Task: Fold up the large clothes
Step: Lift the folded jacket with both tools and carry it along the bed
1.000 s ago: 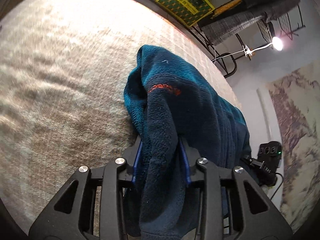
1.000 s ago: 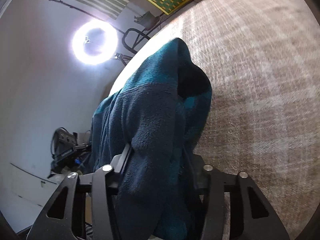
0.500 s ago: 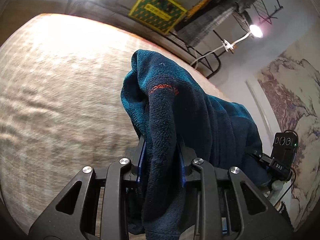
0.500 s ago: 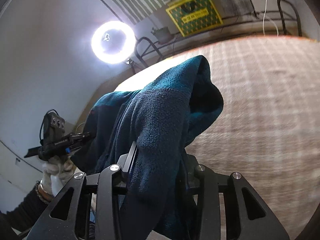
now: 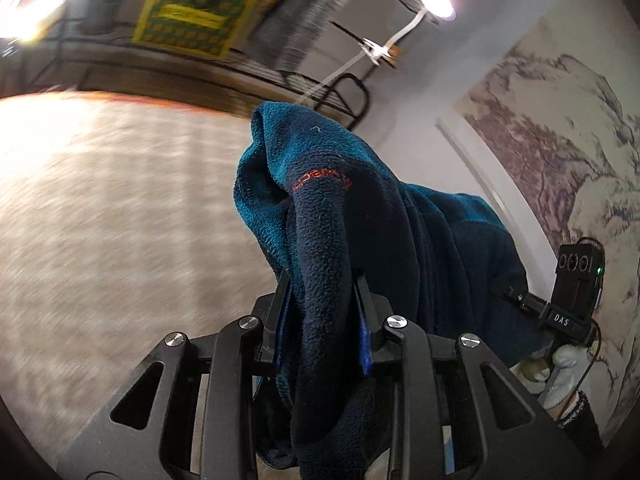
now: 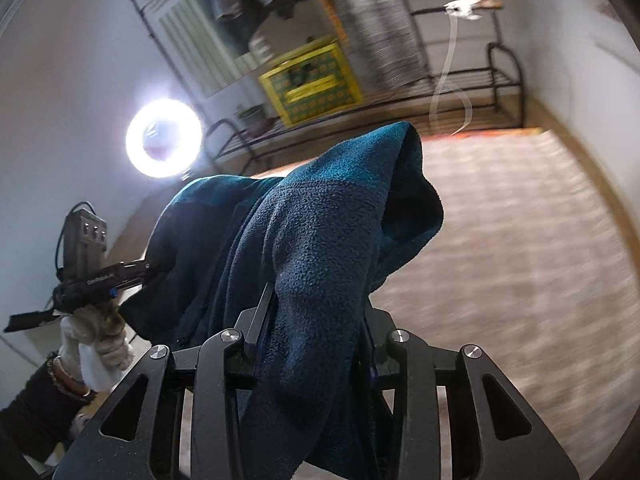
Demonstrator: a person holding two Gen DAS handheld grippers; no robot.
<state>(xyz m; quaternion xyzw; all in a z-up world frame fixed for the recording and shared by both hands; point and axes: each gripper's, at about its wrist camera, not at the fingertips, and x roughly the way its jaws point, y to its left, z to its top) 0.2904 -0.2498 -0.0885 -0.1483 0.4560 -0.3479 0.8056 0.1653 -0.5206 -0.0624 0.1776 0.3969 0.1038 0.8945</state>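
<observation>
Two sets of fingers each pinch a thick fold of the teal fleece garment [image 5: 360, 216]: the left gripper [image 5: 320, 312] at lower centre of its view, the right gripper [image 6: 316, 312] likewise, its grip having just tightened. Fleece hangs between them, raised above the beige rug [image 5: 120, 220]. Judging by this, the carry-over stage is underway; next, lay the held edge flat and aligned.

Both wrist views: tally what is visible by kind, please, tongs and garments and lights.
Tongs: 2, left tongs and right tongs
Fleece garment: 1
Lights: 2, ring light and small lamp
Total: 5
</observation>
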